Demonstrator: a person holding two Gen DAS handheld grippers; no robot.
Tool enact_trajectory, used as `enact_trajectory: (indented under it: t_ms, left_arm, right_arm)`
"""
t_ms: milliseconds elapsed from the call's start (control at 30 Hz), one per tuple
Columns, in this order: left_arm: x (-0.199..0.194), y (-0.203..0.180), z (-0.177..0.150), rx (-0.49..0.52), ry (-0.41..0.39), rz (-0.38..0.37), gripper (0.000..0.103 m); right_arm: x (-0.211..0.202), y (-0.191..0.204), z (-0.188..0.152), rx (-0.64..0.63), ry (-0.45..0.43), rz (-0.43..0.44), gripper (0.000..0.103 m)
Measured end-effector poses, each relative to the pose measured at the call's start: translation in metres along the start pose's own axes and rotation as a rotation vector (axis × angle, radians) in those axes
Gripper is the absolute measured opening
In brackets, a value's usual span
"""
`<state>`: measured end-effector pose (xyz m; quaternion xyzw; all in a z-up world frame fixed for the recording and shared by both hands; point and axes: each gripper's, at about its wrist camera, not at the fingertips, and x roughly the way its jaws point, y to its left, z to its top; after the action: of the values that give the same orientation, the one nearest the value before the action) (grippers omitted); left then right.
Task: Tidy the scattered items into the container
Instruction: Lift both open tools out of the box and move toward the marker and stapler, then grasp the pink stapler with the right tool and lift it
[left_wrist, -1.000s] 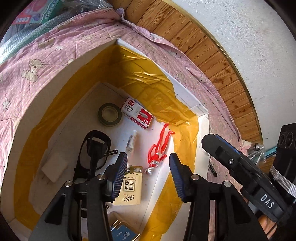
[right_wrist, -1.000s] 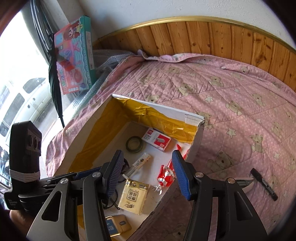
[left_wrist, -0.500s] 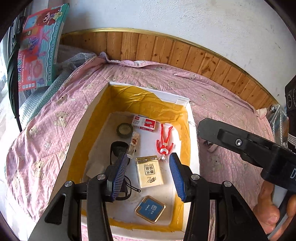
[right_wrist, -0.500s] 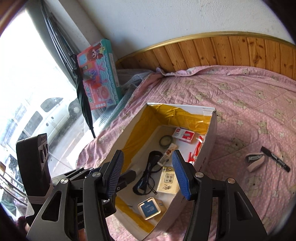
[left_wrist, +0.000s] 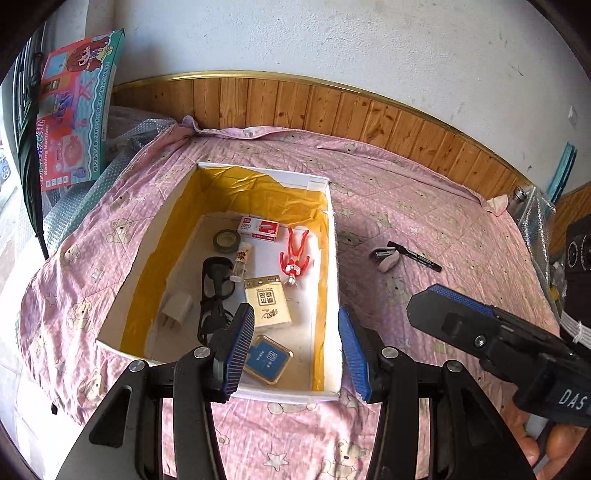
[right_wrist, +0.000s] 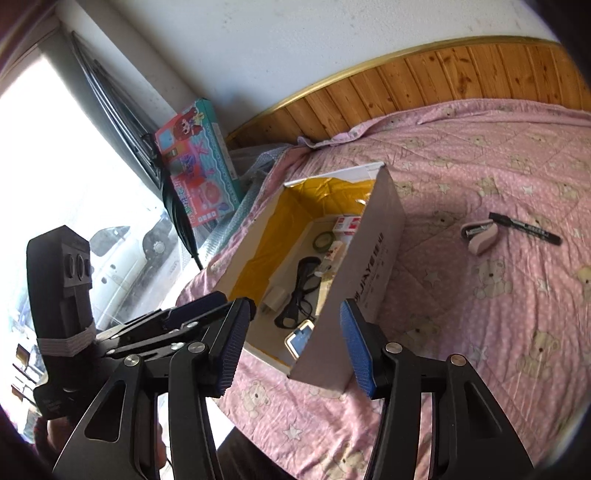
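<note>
A white cardboard box (left_wrist: 332, 258) (right_wrist: 376, 258) lined with yellow tape sits on the pink bedspread. Inside lie black glasses (left_wrist: 214, 291), a red figure (left_wrist: 293, 258), a staple box (left_wrist: 258, 228), a tape roll (left_wrist: 226, 240), a charger plug (left_wrist: 176, 308), a card pack (left_wrist: 267, 306) and a blue tin (left_wrist: 267, 358). On the spread to the right of the box lie a black marker (left_wrist: 417, 255) (right_wrist: 524, 228) and a small pink stapler (left_wrist: 386, 258) (right_wrist: 480, 236). My left gripper (left_wrist: 297, 349) hangs open above the box's near end. Beside the box's near corner my right gripper (right_wrist: 295, 345) is open and empty.
Wooden panelling (left_wrist: 332, 110) and a white wall run behind the bed. A colourful toy box (left_wrist: 70, 110) (right_wrist: 195, 177) and a black umbrella (right_wrist: 177, 206) lean at the left by the window. The bedspread's near edge (right_wrist: 295, 435) drops off below the grippers.
Both grippers have drawn back and up from inside the box, so the whole box and the marker and stapler on the spread have come into view. Both stay open.
</note>
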<state>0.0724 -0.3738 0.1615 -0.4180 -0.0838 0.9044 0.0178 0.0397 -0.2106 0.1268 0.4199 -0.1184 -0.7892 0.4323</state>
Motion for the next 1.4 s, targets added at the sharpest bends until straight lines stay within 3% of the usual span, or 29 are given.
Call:
enact_trajectory:
  t_ms: [167,400,600,867,1100,1200,1300,1400]
  left_arm:
    - [-0.001,-0.03,-0.017,0.05,0.017,-0.066,0.049]
    - [0.005,-0.077,-0.031,0.143,0.044,-0.115,0.049]
    - [0.018,-0.096,-0.044,0.172,0.092,-0.145,0.049]
    - [0.036,-0.085,-0.044,0.127,0.125,-0.14,0.049]
    - [0.056,-0.071,-0.035,0.091,0.155,-0.14,0.049]
    - [0.065,-0.064,-0.03,0.075,0.163,-0.131,0.049]
    - [0.073,-0.058,-0.026,0.058,0.173,-0.143,0.049]
    - [0.078,-0.06,-0.024,0.067,0.181,-0.143,0.049]
  right_arm:
    - [-0.013,-0.047,-0.034,0.114,0.016,-0.071,0.043]
    - [-0.023,-0.096,-0.053,0.233,0.01,-0.135,0.042]
    - [-0.007,-0.14,-0.027,0.347,-0.017,-0.153,0.045]
    - [0.054,-0.221,0.029,0.528,-0.036,-0.164,0.045]
    - [0.118,-0.258,0.068,0.516,0.025,-0.267,0.045]
    - [0.14,-0.247,0.085,0.395,0.052,-0.329,0.045]
    - [0.16,-0.237,0.096,0.29,0.083,-0.336,0.042]
    - [0.17,-0.223,0.104,0.198,0.109,-0.316,0.03]
